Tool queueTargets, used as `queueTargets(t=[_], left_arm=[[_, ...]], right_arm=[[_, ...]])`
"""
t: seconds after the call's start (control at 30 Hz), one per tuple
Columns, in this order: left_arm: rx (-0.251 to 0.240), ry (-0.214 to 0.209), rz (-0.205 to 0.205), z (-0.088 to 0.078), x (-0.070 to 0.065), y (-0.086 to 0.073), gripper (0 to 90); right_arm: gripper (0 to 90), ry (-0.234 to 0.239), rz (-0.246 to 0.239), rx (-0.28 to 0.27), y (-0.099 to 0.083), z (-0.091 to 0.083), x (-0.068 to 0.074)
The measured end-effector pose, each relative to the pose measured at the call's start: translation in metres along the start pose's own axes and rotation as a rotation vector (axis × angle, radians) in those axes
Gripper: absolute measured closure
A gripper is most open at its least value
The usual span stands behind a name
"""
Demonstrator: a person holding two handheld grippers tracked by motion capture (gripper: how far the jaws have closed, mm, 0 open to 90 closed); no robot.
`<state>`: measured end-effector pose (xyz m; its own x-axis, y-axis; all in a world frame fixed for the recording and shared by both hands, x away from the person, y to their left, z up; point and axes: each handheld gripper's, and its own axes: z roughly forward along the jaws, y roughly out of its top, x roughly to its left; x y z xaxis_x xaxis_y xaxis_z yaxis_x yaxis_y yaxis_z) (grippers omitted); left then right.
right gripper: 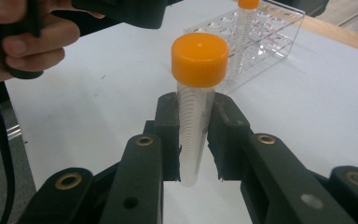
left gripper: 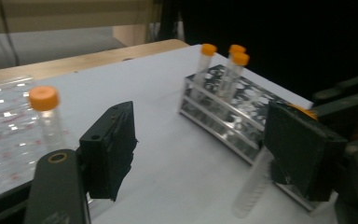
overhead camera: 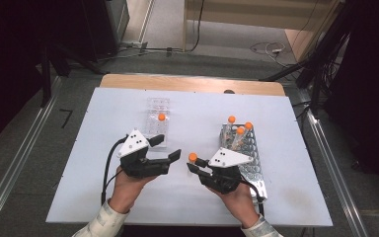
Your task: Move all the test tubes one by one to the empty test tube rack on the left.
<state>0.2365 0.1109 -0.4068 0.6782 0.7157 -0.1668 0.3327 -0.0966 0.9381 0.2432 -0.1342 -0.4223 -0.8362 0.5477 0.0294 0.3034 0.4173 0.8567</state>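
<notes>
Right gripper (right gripper: pixel 196 140): jaws closed on a clear tube (right gripper: pixel 195 135) with an orange cap (right gripper: pixel 200 59); pads press the tube's ribbed wall below the cap, tube upright between them. In the high view the gripper (overhead camera: pixel 193 167) sits at table centre, the cap (overhead camera: pixel 193 157) just above its tips, over bare white sheet (overhead camera: pixel 187 207).

Left gripper (overhead camera: pixel 169 148): jaws apart, nothing between the pads; tips point right, toward the held tube, near it but not touching. In its own view the tube (left gripper: pixel 255 179) appears blurred, just beside the right jaw.

Metal rack (overhead camera: pixel 249 148): right of the right gripper, close to the hand; holds three orange-capped tubes (overhead camera: pixel 239 134) at its far end, each leaning slightly.

Clear rack (overhead camera: pixel 157 121): far side of the left gripper, just beyond its tips; holds one capped tube (overhead camera: pixel 161 117), upright.

Table (overhead camera: pixel 192 84): wooden edge visible beyond the white sheet.

Hands: left hand (overhead camera: pixel 128 185) and right hand (overhead camera: pixel 237 195) enter from the bottom edge, each wrapped around its gripper.
</notes>
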Motion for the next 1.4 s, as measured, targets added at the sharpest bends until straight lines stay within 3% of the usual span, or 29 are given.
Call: queueTargets(t=[0.2, 0.43, 0.93, 1.4], left_arm=[[-0.006, -0.066, 0.050, 0.001, -0.019, 0.002, 32.0], [0.021, -0.109, 0.075, 0.009, -0.028, -0.003, 43.6], [0.020, -0.119, 0.093, 0.015, -0.029, -0.010, 68.1], [0.012, -0.128, 0.097, 0.015, -0.028, -0.010, 70.1]], right_arm=[[72.3, 0.005, -0.005, 0.008, 0.000, 0.003, 0.003], [72.2, 0.024, -0.009, 0.002, 0.001, 0.003, 0.008], [72.2, 0.051, -0.006, 0.005, 0.001, 0.005, 0.012], [71.2, 0.057, 0.003, 0.003, 0.001, 0.006, 0.010]])
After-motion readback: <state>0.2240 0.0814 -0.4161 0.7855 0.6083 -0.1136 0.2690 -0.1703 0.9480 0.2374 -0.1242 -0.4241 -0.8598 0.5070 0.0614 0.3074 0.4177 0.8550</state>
